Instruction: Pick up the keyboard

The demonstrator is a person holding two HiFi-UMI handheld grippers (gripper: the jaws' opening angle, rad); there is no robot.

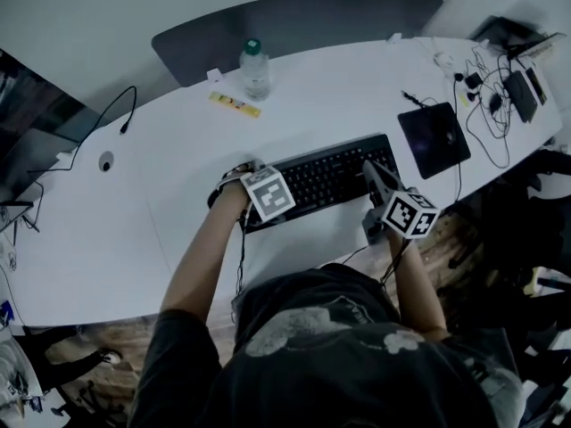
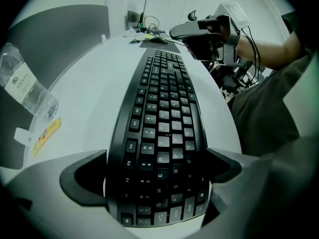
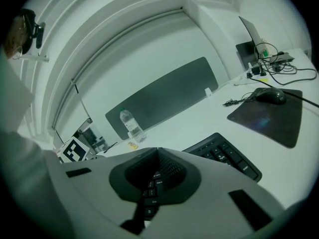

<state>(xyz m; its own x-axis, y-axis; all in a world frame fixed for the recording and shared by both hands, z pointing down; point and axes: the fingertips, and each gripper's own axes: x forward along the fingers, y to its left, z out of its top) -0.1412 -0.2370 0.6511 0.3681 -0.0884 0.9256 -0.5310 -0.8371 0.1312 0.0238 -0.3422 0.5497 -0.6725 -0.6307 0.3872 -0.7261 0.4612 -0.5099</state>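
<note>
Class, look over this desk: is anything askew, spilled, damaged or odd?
Nothing is spilled or damaged. The only untidy spot is the tangle of cables at the far right corner of the desk, beside the mouse pad. The keyboard lies flat; the bottle stands upright.

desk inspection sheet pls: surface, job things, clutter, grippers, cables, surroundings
surface: white curved desk.
job's things: black keyboard lying on the desk at the near edge.
clutter: water bottle upright at the back, yellow strip beside it; mouse on a black mouse pad right of the keyboard.
grippers: left gripper open, jaws astride the keyboard's left end; right gripper shut, tips together over its right end.
cables: tangle of cables at the far right corner; one black cable at far left.
surroundings: grey panel behind the desk; wood floor below.
</note>
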